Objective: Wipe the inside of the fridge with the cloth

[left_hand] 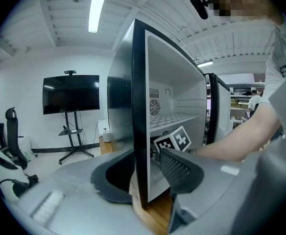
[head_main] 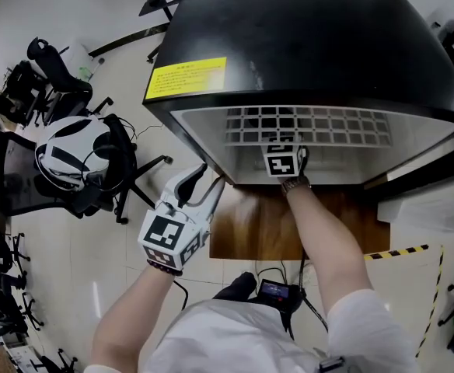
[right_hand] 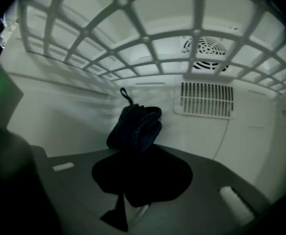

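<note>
1 black fridge (head_main: 312,45) stands open on a wooden table (head_main: 266,231), with 1 yellow label (head_main: 186,78) on its top and 1 white wire shelf (head_main: 312,127) inside. There are 2 grippers, 1 in each hand.

The right gripper (right_hand: 137,155) is inside the fridge, below the shelf, and its fingers are closed narrowly on the 1 cloth (right_hand: 135,126). The cloth is a dark blue bunch with a small loop sticking up. It is held in front of the white back wall, which carries 1 round fan vent (right_hand: 205,47) and 1 slotted grille (right_hand: 205,100). Whether the cloth touches the wall cannot be told.

The left gripper (head_main: 205,185) is at the fridge's left front corner, and its 2 fingers (left_hand: 179,168) stand moderately apart. The edge of the side wall is between them (a gap shows on the inner side).

Beyond, 1 television (left_hand: 71,94) stands on a wheeled stand.
</note>
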Motion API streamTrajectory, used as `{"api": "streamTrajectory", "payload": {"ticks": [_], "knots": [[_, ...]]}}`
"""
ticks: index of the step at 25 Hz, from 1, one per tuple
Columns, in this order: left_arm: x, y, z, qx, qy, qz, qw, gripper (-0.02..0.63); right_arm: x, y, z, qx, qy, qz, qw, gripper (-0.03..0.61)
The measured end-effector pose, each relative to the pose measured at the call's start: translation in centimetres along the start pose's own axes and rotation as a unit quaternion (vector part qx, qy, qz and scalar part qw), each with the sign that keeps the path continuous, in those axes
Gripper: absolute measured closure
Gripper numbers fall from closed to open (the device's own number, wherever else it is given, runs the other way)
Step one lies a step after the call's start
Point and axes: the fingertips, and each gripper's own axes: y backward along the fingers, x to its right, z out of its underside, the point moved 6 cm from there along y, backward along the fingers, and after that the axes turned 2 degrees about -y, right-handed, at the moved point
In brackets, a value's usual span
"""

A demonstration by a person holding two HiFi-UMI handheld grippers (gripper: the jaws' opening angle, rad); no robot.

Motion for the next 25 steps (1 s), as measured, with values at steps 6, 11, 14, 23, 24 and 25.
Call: {"api": "streamTrajectory", "payload": {"ticks": [6,11,14,23,24,25], "knots": [[0.1,0.1,0.0,-0.001,0.003,-0.006,1.0000,0.446,3.5,1.1,-0.4,-0.001,-0.012,0.043,0.999,0.503],[0.1,0.1,0.0,-0.001,0.005,-0.014,0.9999,0.446,6.3,2.3,-0.3,-0.006,-0.023,0.076,0.997,0.503],[0.1,0.1,0.0,-0.001,0.005,-0.017,0.9998,0.446,7.9,2.9,0.0,-0.008,-0.032,0.094,0.995,0.503],[0.2,0.0,0.0,-0.001,0.005,-0.027,0.9996,0.446,11.7,4.2,0.9,-0.013,-0.044,0.129,0.991,0.503],[0.2,0.0,0.0,-0.001,0.005,-0.028,0.9996,0.446,12.0,4.3,1.0,-0.014,-0.046,0.133,0.990,0.503],[0.2,0.0,0.0,-0.001,0.005,-0.029,0.9996,0.446,12.3,4.5,1.2,-0.014,-0.047,0.136,0.990,0.503]]}}
